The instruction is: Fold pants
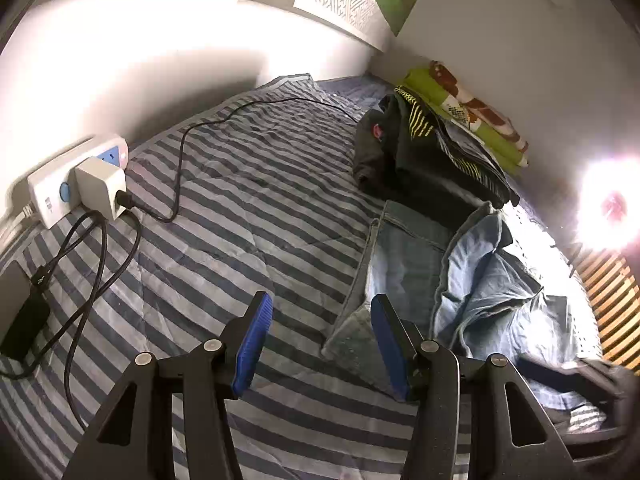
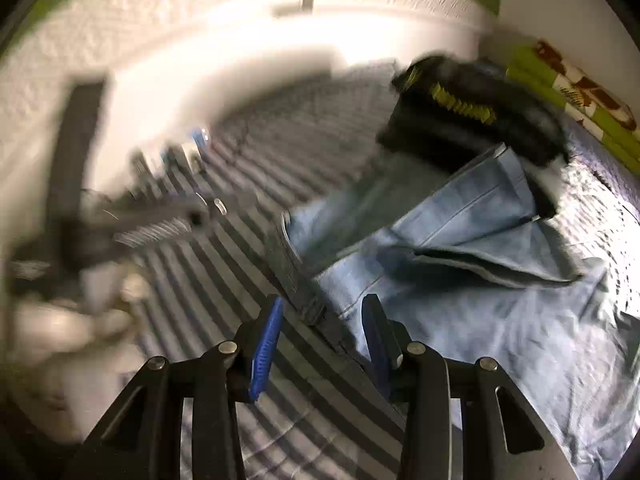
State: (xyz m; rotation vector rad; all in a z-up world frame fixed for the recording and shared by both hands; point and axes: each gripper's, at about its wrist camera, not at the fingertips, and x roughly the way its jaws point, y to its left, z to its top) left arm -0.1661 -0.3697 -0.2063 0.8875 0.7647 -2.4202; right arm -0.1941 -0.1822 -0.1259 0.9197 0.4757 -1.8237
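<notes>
Light blue jeans [image 1: 472, 292] lie crumpled on the right side of a striped bed cover [image 1: 248, 208], one leg edge [image 1: 352, 328] reaching toward me. My left gripper [image 1: 320, 312] is open above the cover, its right finger just over that denim edge, nothing held. In the blurred right wrist view the jeans [image 2: 472, 264] spread to the right, one leg folded back. My right gripper [image 2: 322, 316] is open over the jeans' left edge [image 2: 304, 292], empty. A blurred hand with the other gripper [image 2: 80, 272] shows at the left.
A white power strip [image 1: 76, 180] with an adapter and black cables [image 1: 100, 264] sits at the left by the wall. Dark folded clothes [image 1: 424, 152] and a green patterned cloth [image 1: 464, 108] lie at the back right. A bright lamp glare [image 1: 608, 204] and wooden slats [image 1: 612, 292] lie to the right.
</notes>
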